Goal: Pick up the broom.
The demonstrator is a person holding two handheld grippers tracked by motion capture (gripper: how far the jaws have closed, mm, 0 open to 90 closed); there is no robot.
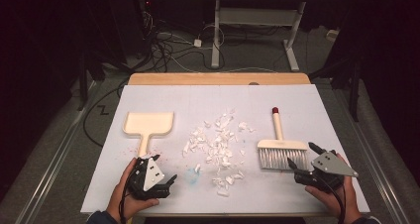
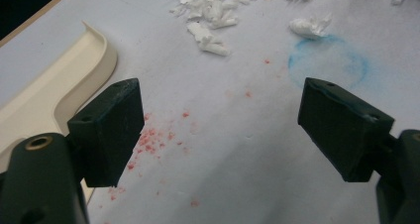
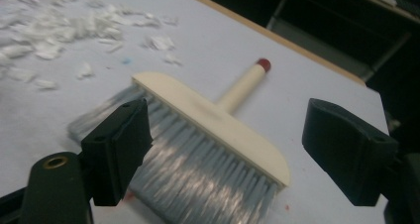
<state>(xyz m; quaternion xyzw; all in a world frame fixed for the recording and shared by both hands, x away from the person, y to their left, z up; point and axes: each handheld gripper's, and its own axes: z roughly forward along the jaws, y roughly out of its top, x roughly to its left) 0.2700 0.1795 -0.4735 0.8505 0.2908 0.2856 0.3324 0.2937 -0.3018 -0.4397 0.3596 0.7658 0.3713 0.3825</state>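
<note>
A cream dustpan (image 1: 148,124) lies at the left of the white sheet, its handle toward me. My left gripper (image 1: 164,168) rests just right of the handle's end, open and holding nothing; its own view shows the jaws of my left gripper (image 2: 220,92) wide apart over bare sheet, with the dustpan (image 2: 64,85) to the left. A pile of white scraps (image 1: 216,144) lies in the middle. At the right lies a brush (image 1: 280,147) with grey bristles and a red-tipped handle. My right gripper (image 1: 302,154) stands open beside the bristles. Its jaws straddle the brush head (image 3: 208,120) without touching it.
The white sheet (image 1: 307,105) covers a wooden table whose far edge (image 1: 218,79) shows bare wood. A blue ring stain (image 2: 329,60) and red specks (image 2: 151,137) mark the sheet near my left gripper. Cables and desk legs stand on the floor beyond.
</note>
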